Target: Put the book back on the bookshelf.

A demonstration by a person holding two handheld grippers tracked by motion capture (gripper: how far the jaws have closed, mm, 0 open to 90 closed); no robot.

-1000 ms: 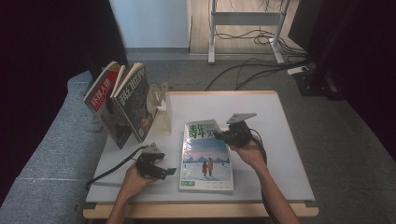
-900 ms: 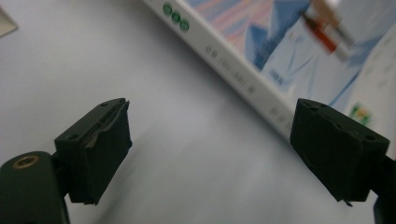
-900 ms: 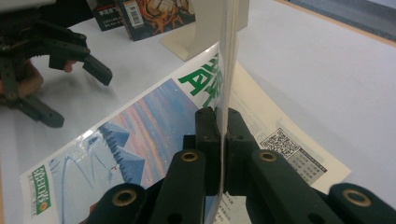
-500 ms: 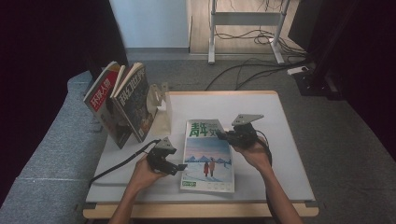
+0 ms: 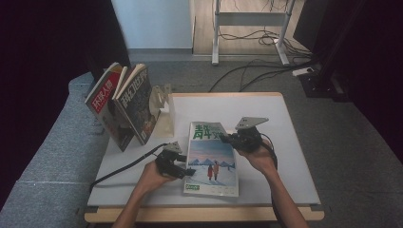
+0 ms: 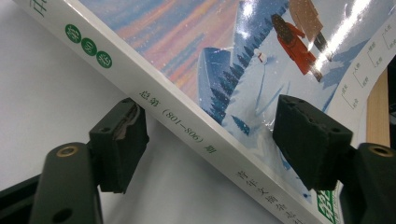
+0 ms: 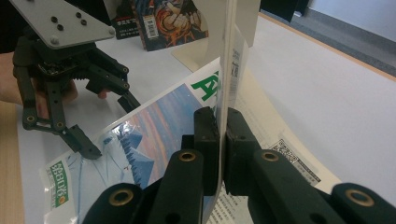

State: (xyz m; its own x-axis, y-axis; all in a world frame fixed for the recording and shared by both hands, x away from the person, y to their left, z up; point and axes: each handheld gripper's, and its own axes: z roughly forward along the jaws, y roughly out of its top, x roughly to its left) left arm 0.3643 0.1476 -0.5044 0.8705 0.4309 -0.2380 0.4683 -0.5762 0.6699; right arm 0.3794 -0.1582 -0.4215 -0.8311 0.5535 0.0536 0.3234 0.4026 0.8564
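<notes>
Right hand-held gripper (image 7: 218,140) pinches the magazine (image 5: 211,159) cover; left hand-held gripper (image 6: 219,140) gapes wide at its spine.

Magazine (image 5: 211,159) lies flat mid-worktop (image 5: 285,142) in front of you; two books (image 5: 123,102) stand leaning at its far-left corner.

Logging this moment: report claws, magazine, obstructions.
Right claw shut on magazine cover, lifting it. Left claw open, straddling the magazine spine. Book stand stands clear behind.
</notes>
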